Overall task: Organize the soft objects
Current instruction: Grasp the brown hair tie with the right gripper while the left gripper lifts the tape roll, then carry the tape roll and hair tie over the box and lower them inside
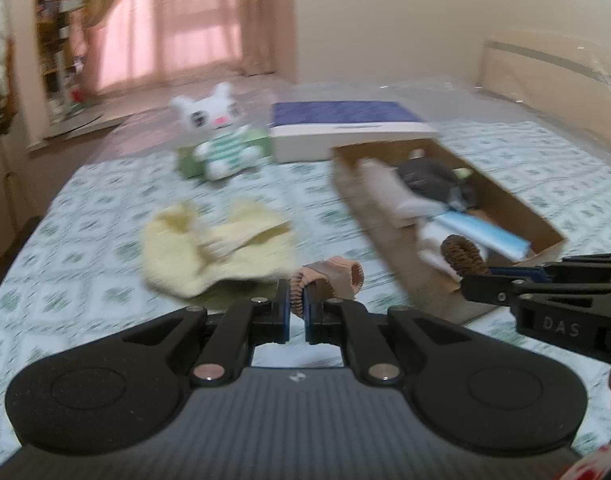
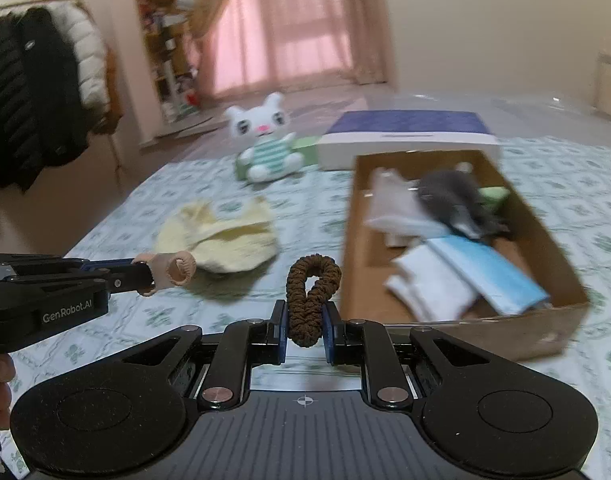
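Left wrist view: the left gripper (image 1: 296, 312) is pinched nearly shut on a pink scrunchie (image 1: 329, 280), held clear above the bed (image 1: 85, 280) near its front edge.
Right wrist view: the right gripper (image 2: 304, 328) is narrowed onto a brown scrunchie (image 2: 311, 292), which stands up between the pads, just left of the cardboard box (image 2: 465, 332).
Pink scrunchie, handling: very light, soft and springy; a pinch across the gathered band looks enough, and it should drop freely once let go.
Brown scrunchie, handling: light, ribbed fabric, not slippery; the loop flops above the pads, so a grip low on the band seems best.
Yellow cloth (image 2: 221, 240): limp and crumpled, lying toward the bed's left side; best taken at a raised fold, and likely to trail when lifted.
Plush rabbit (image 2: 265, 148): soft, bulky, sitting toward the far edge; the body gives the fullest hold.
Cardboard box, place: on the right half of the bed, open, already holding soft pieces.
Count: two scrunchies, one yellow cloth, one plush rabbit, one cardboard box, one white-and-blue box (image 2: 409, 140) behind it; the pieces inside the cardboard box are too blurred to count.
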